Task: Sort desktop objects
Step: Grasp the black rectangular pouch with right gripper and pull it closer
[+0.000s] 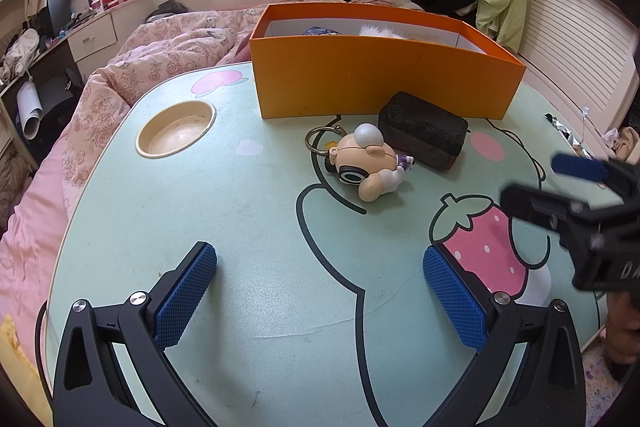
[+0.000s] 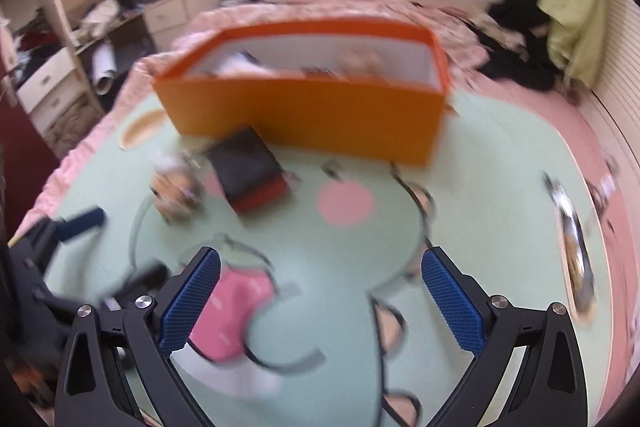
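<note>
An orange box (image 1: 380, 83) stands at the far side of the green cartoon table (image 1: 240, 227), with several items inside. In front of it lie a black block with a red base (image 1: 424, 131) and a toy figure keychain (image 1: 368, 163) on a metal ring. My left gripper (image 1: 320, 291) is open and empty above the table's near side. My right gripper (image 2: 320, 299) is open and empty; it also shows in the left wrist view (image 1: 560, 195) at the right edge. The right wrist view is blurred but shows the box (image 2: 312, 107), the block (image 2: 252, 171) and the toy (image 2: 176, 191).
A round cup recess (image 1: 176, 129) is set in the table's left part. A bed with a pink floral quilt (image 1: 160, 59) lies behind and to the left. A shiny metal object (image 2: 572, 239) lies at the table's right edge.
</note>
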Demonstrator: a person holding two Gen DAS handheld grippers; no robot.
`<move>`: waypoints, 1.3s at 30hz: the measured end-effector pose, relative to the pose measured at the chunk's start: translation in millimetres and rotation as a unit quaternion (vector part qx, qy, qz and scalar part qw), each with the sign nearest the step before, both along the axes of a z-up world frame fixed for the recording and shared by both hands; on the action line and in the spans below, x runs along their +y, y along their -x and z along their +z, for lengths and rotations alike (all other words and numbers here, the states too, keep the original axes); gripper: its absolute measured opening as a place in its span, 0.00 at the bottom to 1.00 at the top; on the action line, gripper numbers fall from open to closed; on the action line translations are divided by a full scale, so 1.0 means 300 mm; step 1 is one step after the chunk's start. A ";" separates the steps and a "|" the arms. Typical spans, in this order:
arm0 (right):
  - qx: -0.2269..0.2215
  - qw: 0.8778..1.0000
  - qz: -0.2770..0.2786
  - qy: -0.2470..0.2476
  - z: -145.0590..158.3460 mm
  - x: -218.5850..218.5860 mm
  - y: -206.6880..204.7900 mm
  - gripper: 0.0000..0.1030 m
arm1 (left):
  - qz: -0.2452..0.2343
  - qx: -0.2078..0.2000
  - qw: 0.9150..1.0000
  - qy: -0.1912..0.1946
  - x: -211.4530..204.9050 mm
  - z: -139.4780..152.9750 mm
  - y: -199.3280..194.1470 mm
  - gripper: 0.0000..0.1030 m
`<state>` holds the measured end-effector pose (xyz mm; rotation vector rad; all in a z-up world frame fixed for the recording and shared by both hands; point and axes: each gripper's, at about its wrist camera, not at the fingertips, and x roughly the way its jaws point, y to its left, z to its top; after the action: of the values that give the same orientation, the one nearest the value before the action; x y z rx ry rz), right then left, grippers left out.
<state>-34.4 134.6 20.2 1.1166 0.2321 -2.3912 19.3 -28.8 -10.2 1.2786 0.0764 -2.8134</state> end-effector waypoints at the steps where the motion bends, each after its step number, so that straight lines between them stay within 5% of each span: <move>1: 0.010 1.000 0.009 -0.008 0.011 -0.027 0.014 0.96 | 0.000 0.000 1.000 0.000 0.000 0.000 0.000 1.00; 10: 0.011 0.996 0.069 -0.047 -0.021 -0.192 0.124 0.69 | 0.000 0.000 1.000 0.000 0.001 0.000 0.000 1.00; 11: 0.001 0.996 0.080 -0.045 -0.034 -0.202 0.131 0.60 | 0.000 0.000 1.000 0.000 0.001 0.000 0.000 1.00; 12: -0.010 0.995 0.090 -0.041 -0.048 -0.210 0.136 0.40 | 0.001 0.000 1.000 0.000 0.001 0.000 0.000 1.00; 13: -0.012 0.995 0.094 -0.033 -0.054 -0.210 0.135 0.37 | 0.001 0.000 1.000 0.000 0.001 0.000 0.000 1.00; 20: 0.007 0.997 0.081 -0.002 -0.023 -0.117 0.028 0.37 | 0.000 0.000 1.000 0.000 0.005 0.001 -0.002 1.00; 26: 0.009 1.000 0.017 0.010 -0.029 0.058 -0.085 0.37 | 0.000 0.000 1.000 0.000 0.004 0.001 -0.002 1.00; 29: 0.008 1.000 -0.022 0.021 -0.033 0.136 -0.099 0.37 | 0.001 0.000 1.000 0.000 0.004 0.001 -0.001 1.00; 31: 0.005 0.999 -0.048 0.020 -0.039 0.162 -0.088 0.50 | 0.001 0.000 1.000 0.000 0.005 0.001 -0.001 1.00; 33: -0.002 0.997 -0.070 0.014 -0.054 0.168 -0.072 0.92 | 0.001 0.000 1.000 0.000 0.003 0.001 -0.001 1.00; 39: 0.005 0.996 -0.077 -0.036 -0.072 0.122 -0.063 1.00 | 0.000 0.000 1.000 0.001 0.005 0.002 -0.001 1.00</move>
<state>-15.7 171.3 -1.3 1.1947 0.2449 -2.5428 19.6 -27.4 -9.5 1.2772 0.0748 -2.8131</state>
